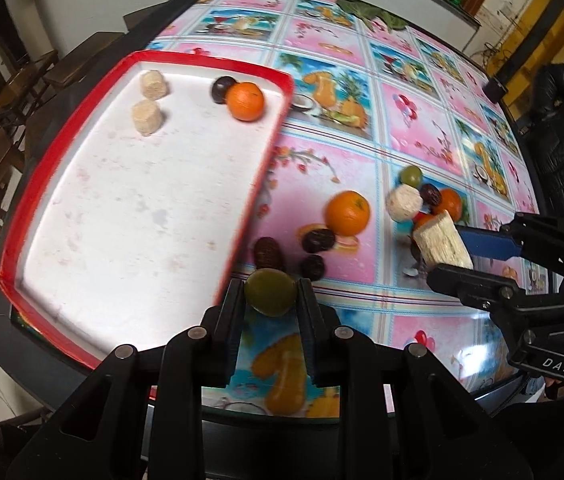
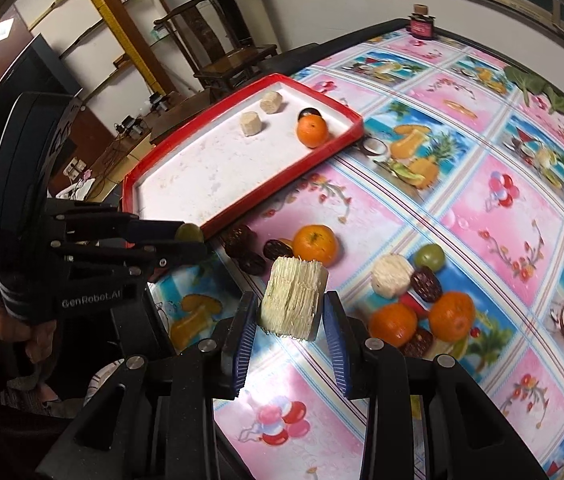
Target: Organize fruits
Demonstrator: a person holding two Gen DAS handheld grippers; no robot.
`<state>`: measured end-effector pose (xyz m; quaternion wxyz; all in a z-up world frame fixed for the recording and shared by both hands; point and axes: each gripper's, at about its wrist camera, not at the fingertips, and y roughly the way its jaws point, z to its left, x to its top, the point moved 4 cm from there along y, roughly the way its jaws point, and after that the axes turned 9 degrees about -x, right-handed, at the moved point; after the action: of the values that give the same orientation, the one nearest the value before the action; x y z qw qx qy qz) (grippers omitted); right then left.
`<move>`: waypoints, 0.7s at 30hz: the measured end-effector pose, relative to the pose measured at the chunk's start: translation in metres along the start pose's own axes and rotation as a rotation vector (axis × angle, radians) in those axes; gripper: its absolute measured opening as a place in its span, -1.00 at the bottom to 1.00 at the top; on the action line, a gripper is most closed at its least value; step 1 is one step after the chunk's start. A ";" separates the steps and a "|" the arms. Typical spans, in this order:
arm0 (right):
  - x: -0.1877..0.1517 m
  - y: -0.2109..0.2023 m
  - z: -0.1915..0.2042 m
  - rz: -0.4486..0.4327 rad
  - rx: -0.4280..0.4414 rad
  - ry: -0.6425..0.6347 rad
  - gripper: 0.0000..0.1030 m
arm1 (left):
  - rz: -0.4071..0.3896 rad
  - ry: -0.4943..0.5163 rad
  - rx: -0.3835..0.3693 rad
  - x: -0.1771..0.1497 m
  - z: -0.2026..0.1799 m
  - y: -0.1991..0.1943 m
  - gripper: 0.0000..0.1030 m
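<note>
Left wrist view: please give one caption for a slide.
Left gripper holds a green fruit beside the red tray.

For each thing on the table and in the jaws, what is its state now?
Left gripper: shut on green fruit, lifted.
Right gripper: shut on cane piece, lifted.
Tray: on table, holds two cane pieces, one orange, one dark fruit.
Loose orange: on tablecloth, beside three dark fruits.
Pile: still unsorted on tablecloth.
</note>
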<state>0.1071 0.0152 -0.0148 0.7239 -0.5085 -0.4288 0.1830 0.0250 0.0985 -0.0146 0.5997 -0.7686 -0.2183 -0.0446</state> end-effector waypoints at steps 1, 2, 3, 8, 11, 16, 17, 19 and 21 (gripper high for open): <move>0.002 0.000 0.002 -0.001 0.001 -0.003 -0.34 | -0.002 -0.005 0.002 0.001 0.003 -0.001 -0.55; 0.004 0.001 0.004 -0.001 0.002 -0.006 -0.34 | -0.004 -0.011 0.007 0.001 0.007 -0.002 -0.55; 0.006 0.001 0.005 -0.002 0.004 -0.009 -0.34 | -0.005 -0.017 0.015 0.001 0.013 -0.003 -0.55; 0.017 0.003 0.014 -0.009 0.009 -0.029 -0.34 | -0.009 -0.039 0.036 0.002 0.032 -0.007 -0.55; 0.024 0.004 0.017 -0.010 0.012 -0.037 -0.34 | -0.010 -0.047 0.043 0.003 0.042 -0.008 -0.55; 0.034 0.008 0.023 -0.014 0.016 -0.046 -0.34 | -0.010 -0.060 0.051 0.007 0.056 -0.007 -0.55; 0.036 0.009 0.025 -0.015 0.017 -0.047 -0.34 | -0.009 -0.062 0.051 0.008 0.058 -0.007 -0.55; 0.040 0.010 0.027 -0.017 0.019 -0.050 -0.34 | -0.008 -0.068 0.049 0.010 0.062 -0.005 -0.55; 0.045 0.013 0.030 -0.017 0.020 -0.054 -0.34 | -0.006 -0.070 0.049 0.012 0.066 -0.003 -0.55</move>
<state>0.1104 0.0689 -0.0032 0.7187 -0.4925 -0.4505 0.1950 0.0219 0.1643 -0.0256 0.6103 -0.7540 -0.2427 -0.0140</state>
